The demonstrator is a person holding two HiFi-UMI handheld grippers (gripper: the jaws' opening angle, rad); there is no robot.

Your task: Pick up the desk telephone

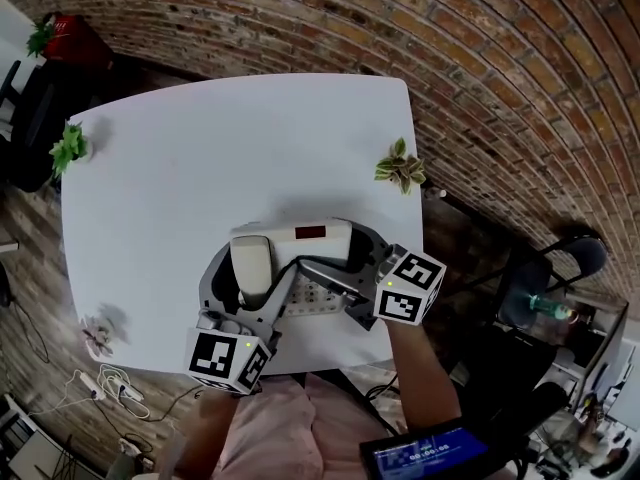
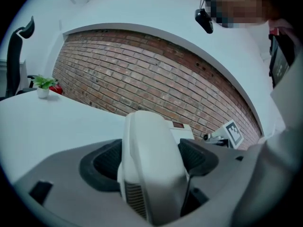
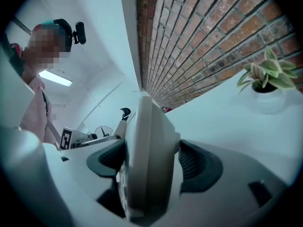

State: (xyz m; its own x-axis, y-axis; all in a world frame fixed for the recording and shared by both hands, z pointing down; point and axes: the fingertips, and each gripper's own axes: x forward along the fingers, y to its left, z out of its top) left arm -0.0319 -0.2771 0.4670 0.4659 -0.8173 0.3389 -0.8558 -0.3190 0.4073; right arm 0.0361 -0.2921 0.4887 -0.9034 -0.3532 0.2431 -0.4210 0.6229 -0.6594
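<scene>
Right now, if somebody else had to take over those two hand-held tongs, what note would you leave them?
Left tongs: closed on the handset, with the pads against both its sides.
Right tongs: closed on the right edge of the desk telephone.
Where: the telephone is at the near edge of the white table, in front of the person, with the handset lying on its left side.
Done: both grips look taken.
Left: raise it evenly with both hands. I cannot tell whether it has cleared the table yet.
</scene>
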